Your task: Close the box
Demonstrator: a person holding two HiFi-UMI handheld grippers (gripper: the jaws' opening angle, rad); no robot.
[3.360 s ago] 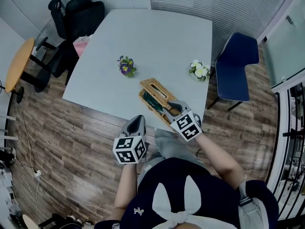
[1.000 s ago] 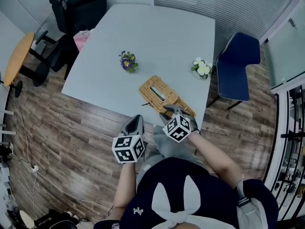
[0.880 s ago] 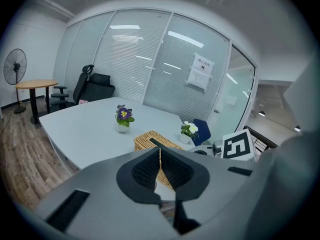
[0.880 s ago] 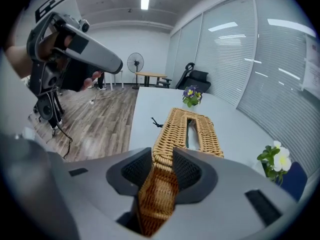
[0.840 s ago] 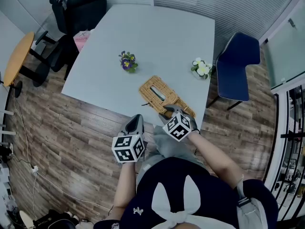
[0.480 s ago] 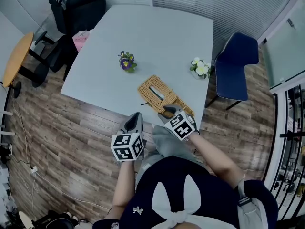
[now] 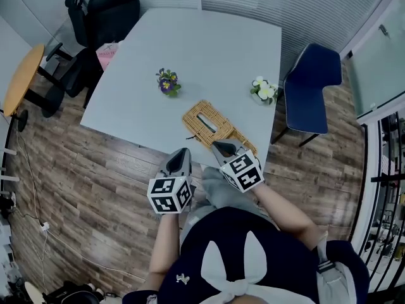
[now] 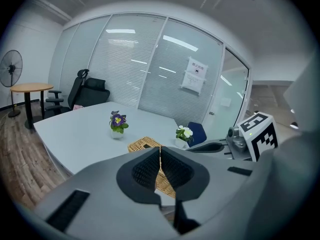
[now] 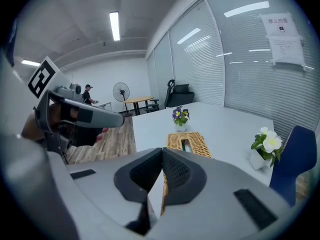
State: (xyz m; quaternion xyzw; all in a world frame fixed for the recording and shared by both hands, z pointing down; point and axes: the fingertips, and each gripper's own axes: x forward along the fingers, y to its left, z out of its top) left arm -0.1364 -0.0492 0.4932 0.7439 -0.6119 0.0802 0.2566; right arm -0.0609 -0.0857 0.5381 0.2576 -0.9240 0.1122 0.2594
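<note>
A woven wicker box [image 7: 212, 126] with a slot in its flat lid lies near the front edge of the white table [image 7: 202, 49]. The lid is down. My right gripper [image 7: 219, 146] hovers over the box's near end, shut with nothing between its pads. In the right gripper view the box [image 9: 189, 141] lies just beyond the shut right gripper [image 9: 162, 154]. My left gripper [image 7: 183, 152] is shut and empty, held off the table's edge to the left of the box. In the left gripper view, the box [image 8: 145, 144] shows beyond the shut left gripper [image 8: 160, 151].
A purple flower pot [image 7: 168, 82] and a white flower pot [image 7: 264, 90] stand on the table beyond the box. A blue chair [image 7: 308, 87] is at the right, a black office chair [image 7: 104, 18] and a round wooden table [image 7: 22, 81] at the left.
The box lid, standing open a few seconds ago, now lies flat. My right gripper has shifted slightly over the box's near end. The left gripper has hardly moved.
</note>
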